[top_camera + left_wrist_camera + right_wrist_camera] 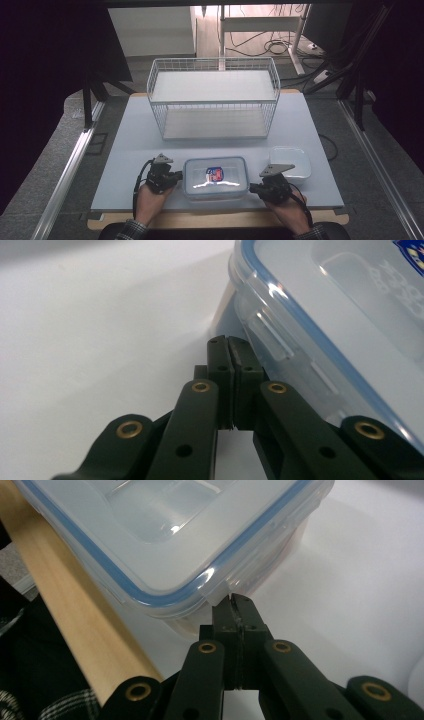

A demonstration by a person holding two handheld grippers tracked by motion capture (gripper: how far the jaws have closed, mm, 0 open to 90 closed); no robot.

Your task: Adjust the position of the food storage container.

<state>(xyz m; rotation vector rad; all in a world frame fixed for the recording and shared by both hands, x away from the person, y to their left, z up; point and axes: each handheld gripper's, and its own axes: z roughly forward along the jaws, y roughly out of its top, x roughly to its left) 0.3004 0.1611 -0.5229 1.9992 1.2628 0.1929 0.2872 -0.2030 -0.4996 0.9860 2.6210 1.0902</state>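
Left gripper (233, 347): black jaws pressed flat together with nothing between them, tips at the left end wall of the container, just under its side latch.
Right gripper (239, 602): jaws likewise clenched on nothing, tips just under the lid flap at the container's right end.
Container (216, 177): clear rectangular plastic box with rounded corners, blue seal around its snap-on lid, a red and blue sticker on top; sits at the near edge of the table, between both grippers.
Table (130, 150): smooth, pale matte top with a light wooden front strip.
Basket (213, 97): white wire rack, rectangular, behind the container.
Tray (292, 159): shallow white dish, rounded corners, right of the container.
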